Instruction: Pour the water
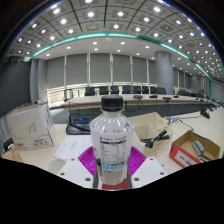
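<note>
A clear plastic water bottle point(112, 135) with a black cap and a white label stands upright between my gripper's point(112, 166) fingers. Both magenta pads point(90, 160) press against its sides, so the gripper is shut on the bottle. The bottle's base is hidden behind the fingers. It holds clear water up to near the neck. No cup or receiving vessel shows in the gripper view.
A light table point(60, 158) lies below, with a white box point(28, 125) to the left, open cardboard boxes point(150, 128) behind the bottle and another box point(195, 148) to the right. Beyond are a long conference desk with black chairs point(125, 92).
</note>
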Available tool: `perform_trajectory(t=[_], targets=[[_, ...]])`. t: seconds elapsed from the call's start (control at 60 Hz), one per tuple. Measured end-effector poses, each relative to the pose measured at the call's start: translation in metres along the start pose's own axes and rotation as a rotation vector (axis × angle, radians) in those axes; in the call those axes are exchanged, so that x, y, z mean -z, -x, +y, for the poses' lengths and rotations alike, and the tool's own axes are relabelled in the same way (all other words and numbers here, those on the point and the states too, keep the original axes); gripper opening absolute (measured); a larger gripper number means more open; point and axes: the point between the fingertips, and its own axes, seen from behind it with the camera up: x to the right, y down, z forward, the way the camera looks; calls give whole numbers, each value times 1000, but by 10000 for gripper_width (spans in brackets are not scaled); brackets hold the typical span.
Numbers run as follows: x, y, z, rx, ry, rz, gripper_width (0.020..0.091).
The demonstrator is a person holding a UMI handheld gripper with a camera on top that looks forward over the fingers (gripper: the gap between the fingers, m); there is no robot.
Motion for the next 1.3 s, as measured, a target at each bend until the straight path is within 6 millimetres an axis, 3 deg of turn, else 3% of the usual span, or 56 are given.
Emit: perform_trajectory(t=[0.05,0.2,0.333,0.45,0.483,0.55,0.583,0.633,0.75,0.9,1.033,1.3], targets=[[-12,-5,24,17,25,11,375],[-17,-19,71,16,82,16,382],[-15,-19,70,29,15,27,438],[-16,-21,70,15,15,42,546],[-16,-21,78,13,59,45,600],[-12,-18,90,5,126,38,876],[-7,-19,89,-1,131,38,846],[-3,-21,87,-3,146,50,863],[25,-17,73,0,166,56,863],[80,-1,55,21,209,67,863],[146,20,44,42,283,79,864],[297,72,24,70,338,69,864]])
